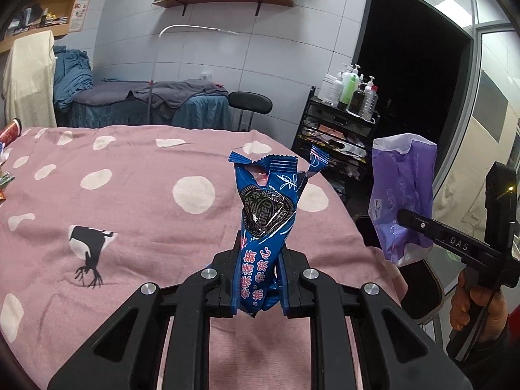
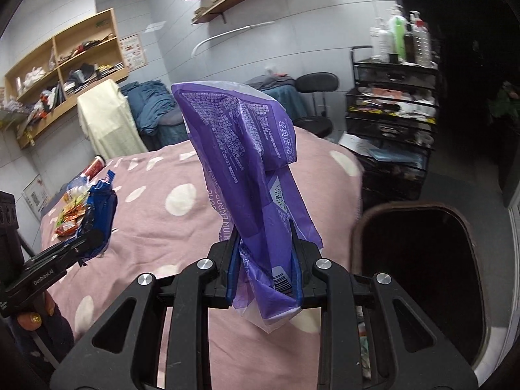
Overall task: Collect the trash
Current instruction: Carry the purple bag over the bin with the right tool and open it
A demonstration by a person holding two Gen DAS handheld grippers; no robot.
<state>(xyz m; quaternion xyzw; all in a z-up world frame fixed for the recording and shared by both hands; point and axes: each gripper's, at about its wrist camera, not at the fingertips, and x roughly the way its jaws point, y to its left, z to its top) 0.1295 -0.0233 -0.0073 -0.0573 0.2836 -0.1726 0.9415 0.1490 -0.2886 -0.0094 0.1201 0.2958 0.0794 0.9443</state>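
Observation:
My left gripper (image 1: 258,260) is shut on a blue Oreo wrapper (image 1: 266,214), held upright above the pink spotted bed cover (image 1: 136,214). My right gripper (image 2: 265,260) is shut on a crumpled purple plastic package (image 2: 240,162), also upright. In the left wrist view the purple package (image 1: 403,195) hangs to the right, past the bed's edge. In the right wrist view the Oreo wrapper (image 2: 97,217) shows at the left in the other gripper. More wrappers (image 2: 70,211) lie on the bed's far left. A dark bin (image 2: 419,269) with a brown rim stands beside the bed, right of my right gripper.
A black trolley (image 1: 338,136) with bottles stands beyond the bed at the right. A black stool (image 1: 250,104) and a blue-covered bed (image 1: 146,100) are behind. A red can (image 2: 94,165) lies at the bed's far left. Shelves line the wall.

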